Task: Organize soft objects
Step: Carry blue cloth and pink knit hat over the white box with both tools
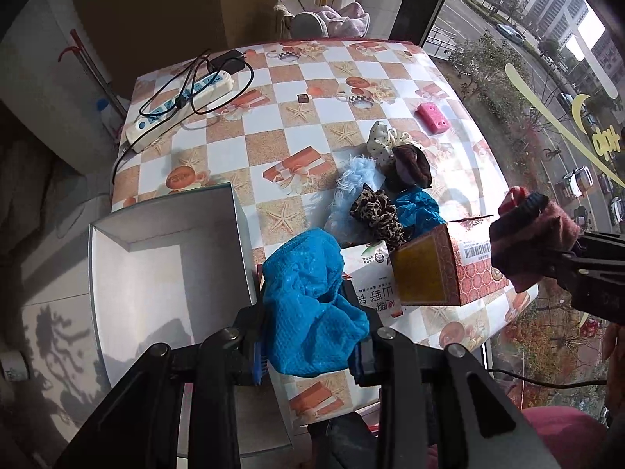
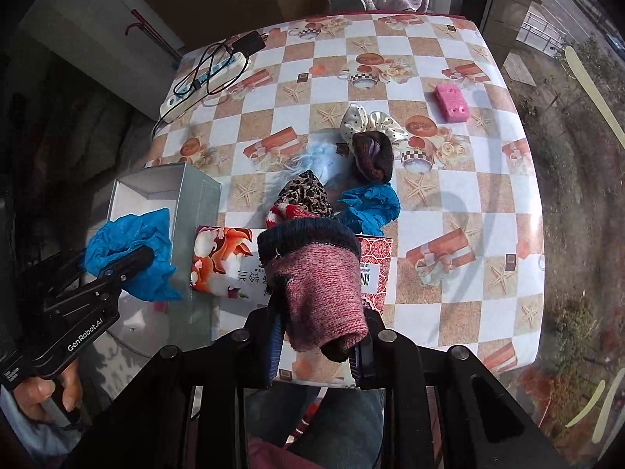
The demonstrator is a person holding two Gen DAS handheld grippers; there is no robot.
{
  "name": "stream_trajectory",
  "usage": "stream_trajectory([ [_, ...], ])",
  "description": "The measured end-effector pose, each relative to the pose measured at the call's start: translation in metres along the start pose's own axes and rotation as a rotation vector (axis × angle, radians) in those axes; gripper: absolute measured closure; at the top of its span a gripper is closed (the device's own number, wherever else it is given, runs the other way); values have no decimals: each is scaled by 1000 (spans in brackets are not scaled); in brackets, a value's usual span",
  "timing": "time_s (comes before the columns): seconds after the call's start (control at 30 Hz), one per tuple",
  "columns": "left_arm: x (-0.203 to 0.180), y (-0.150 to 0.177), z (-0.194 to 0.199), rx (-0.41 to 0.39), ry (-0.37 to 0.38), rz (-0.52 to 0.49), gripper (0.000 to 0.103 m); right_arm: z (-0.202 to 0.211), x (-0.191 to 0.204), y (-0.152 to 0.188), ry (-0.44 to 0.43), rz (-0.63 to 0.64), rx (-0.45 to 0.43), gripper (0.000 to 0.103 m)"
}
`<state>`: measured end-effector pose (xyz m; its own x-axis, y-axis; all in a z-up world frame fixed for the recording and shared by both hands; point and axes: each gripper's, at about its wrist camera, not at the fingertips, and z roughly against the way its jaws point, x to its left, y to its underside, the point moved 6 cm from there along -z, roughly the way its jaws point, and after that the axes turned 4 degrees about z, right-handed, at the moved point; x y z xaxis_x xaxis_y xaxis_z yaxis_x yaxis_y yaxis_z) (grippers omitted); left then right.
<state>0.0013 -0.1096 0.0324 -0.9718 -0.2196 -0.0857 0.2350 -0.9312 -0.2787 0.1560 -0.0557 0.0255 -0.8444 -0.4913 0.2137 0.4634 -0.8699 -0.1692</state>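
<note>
My left gripper (image 1: pixel 310 351) is shut on a crumpled blue mesh cloth (image 1: pixel 308 305), held beside the open grey box (image 1: pixel 172 269); it also shows in the right wrist view (image 2: pixel 129 254). My right gripper (image 2: pixel 318 348) is shut on a pink knitted sock with a dark cuff (image 2: pixel 316 281), above the tissue boxes; the sock also shows in the left wrist view (image 1: pixel 531 238). On the table lie a leopard scrunchie (image 1: pixel 377 215), a second blue cloth (image 1: pixel 418 207), a fluffy light-blue piece (image 1: pixel 351 183), a brown knit item (image 1: pixel 410 164) and a polka-dot scrunchie (image 1: pixel 383 140).
A white floral tissue box (image 2: pixel 224 265) and a red patterned box (image 1: pixel 449 265) lie at the table's near edge. A pink sponge (image 1: pixel 431 117) sits far right. A power strip with black cables (image 1: pixel 183 105) is at the far left. A window runs along the right.
</note>
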Motion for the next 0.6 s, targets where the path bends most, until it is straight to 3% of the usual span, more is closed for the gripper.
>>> stream_trajectory([
  [0.6, 89, 38, 18, -31, -68, 239, 68, -11, 99, -14, -40, 236, 18, 74],
])
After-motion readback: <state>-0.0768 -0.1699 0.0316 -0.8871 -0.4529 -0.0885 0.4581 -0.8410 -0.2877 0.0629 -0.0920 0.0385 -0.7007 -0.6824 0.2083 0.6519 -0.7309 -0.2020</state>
